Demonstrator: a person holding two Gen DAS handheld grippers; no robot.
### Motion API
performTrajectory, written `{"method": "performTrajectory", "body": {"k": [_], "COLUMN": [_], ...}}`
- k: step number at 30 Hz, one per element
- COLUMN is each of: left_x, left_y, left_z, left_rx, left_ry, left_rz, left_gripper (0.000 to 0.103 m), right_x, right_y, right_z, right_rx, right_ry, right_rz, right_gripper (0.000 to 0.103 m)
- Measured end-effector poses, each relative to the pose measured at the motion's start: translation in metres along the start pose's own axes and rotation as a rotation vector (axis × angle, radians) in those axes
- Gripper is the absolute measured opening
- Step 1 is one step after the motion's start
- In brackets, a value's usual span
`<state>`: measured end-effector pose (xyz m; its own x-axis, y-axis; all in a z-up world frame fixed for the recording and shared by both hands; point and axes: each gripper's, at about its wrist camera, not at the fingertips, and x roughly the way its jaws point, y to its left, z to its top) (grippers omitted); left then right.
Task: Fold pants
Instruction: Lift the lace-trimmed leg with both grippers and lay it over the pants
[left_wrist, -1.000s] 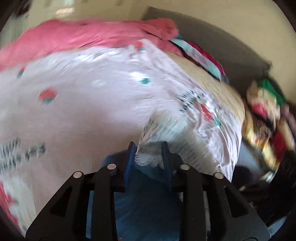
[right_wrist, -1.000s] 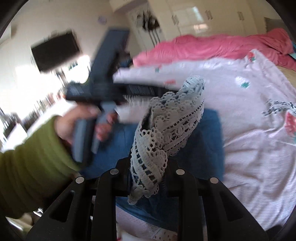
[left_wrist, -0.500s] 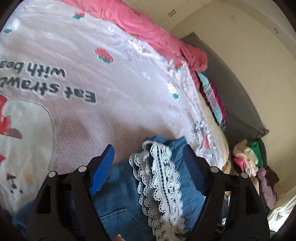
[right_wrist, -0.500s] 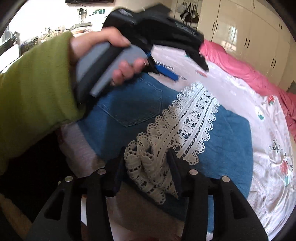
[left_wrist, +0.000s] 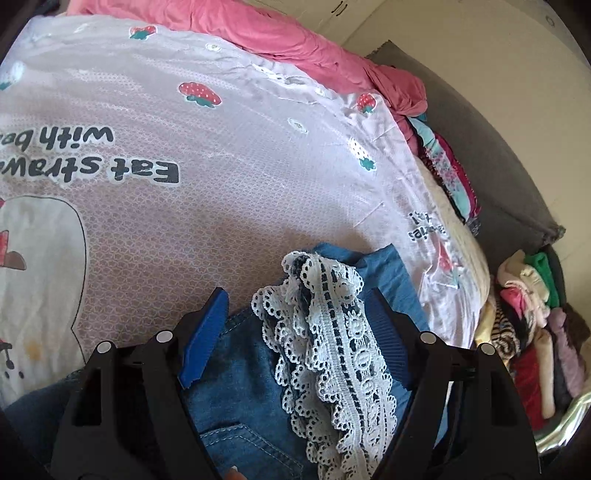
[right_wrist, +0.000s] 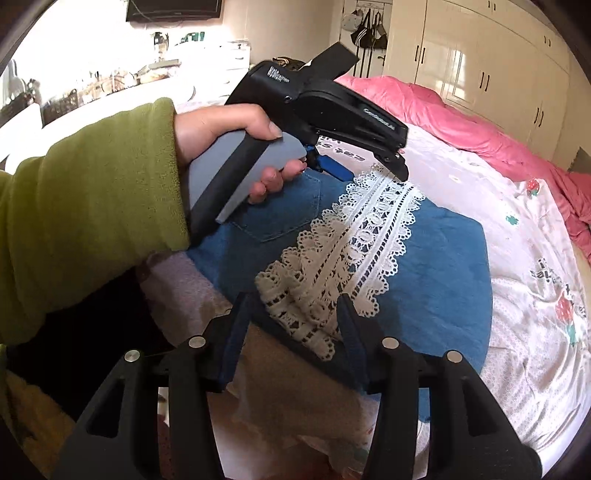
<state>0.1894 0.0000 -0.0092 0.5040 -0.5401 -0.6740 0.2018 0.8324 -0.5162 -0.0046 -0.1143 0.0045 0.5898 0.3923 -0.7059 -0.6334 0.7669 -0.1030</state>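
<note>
Both claws are spread and gripping nothing. Left gripper (left_wrist: 295, 325): jaws wide apart, straddling the lace trim (left_wrist: 332, 350) with clear gaps either side, pads off the cloth. Right gripper (right_wrist: 291, 325): jaws have just been opening, about half spread, the near end of the lace lying between them but not pinched, as far as the right wrist view shows.

Pants (right_wrist: 424, 266): blue denim, lying flat on the bed sheet (left_wrist: 221, 147) near its front edge, already doubled over by the look of it, lace strip running along the top from one claw to the other. Back pocket visible beside the person's left hand (right_wrist: 236, 147), green sleeve (right_wrist: 85, 206) behind it.

Handling, my read: denim is soft but has body, holds a crease, light enough for a two-point lift. Lace is flimsy, open-work, snags easily; pads would slip or tear stitches if it takes load alone. Better to pinch through lace and denim together at the folded edge or corners, both layers in one bite.

Further out: pink duvet (left_wrist: 295, 40) at the far side, clothes pile (left_wrist: 532, 314) off to the right.
</note>
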Motion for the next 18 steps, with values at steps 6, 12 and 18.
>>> {"method": "performTrajectory", "body": {"k": [6, 12, 18], "left_x": [0.005, 0.001, 0.006], "left_y": [0.008, 0.004, 0.007], "left_z": [0.000, -0.002, -0.003], "left_rx": [-0.061, -0.038, -0.038], "left_ry": [0.001, 0.004, 0.020], "left_rz": [-0.036, -0.001, 0.015], "left_gripper": [0.023, 0.021, 0.023], "right_x": [0.013, 0.008, 0.021], "right_y": [0.009, 0.021, 0.019], "right_z": [-0.002, 0.000, -0.008], "right_rx": [0.006, -0.069, -0.032], "right_ry": [0.071, 0.055, 0.074], "right_rz": [0.000, 0.006, 0.071], "right_gripper": [0.019, 0.017, 0.027]}}
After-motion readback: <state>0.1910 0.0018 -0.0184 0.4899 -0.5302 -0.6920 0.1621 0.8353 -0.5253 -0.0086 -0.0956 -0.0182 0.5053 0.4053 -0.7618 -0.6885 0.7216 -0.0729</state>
